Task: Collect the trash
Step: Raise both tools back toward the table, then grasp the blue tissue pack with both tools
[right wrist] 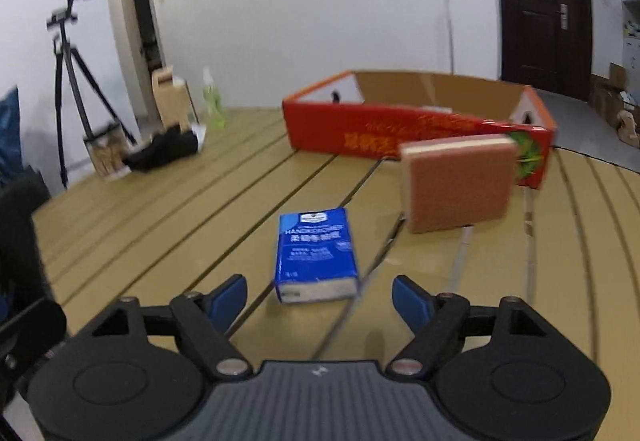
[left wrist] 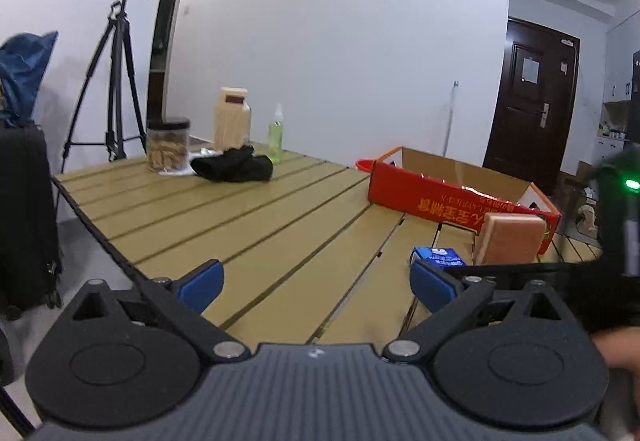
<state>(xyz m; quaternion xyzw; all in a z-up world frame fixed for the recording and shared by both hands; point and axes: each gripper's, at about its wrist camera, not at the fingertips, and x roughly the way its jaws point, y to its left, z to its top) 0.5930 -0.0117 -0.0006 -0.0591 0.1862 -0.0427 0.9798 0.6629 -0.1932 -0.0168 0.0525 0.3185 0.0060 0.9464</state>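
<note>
**Black housings, blue pads on both handheld grippers**

The left gripper [left wrist: 316, 281] has a ribbed grey-black central body with a small pale mark at its front edge. Two round black discs flank it, each topped by a triangular cut-out. Black linkage bars pivot on silver round-headed screws. The fingers [left wrist: 200, 283] end in blue pads. The right gripper [right wrist: 320, 299] shows the same build, blue-tipped and silver-screwed.

Blue tissue pack [right wrist: 314, 255]; red box [right wrist: 400, 137]; tan slatted table [left wrist: 240, 209]; black cloth [left wrist: 234, 169].

One tissue pack [right wrist: 314, 255], one sponge [right wrist: 458, 183], one box [right wrist: 400, 129], one jar [left wrist: 167, 145].
</note>
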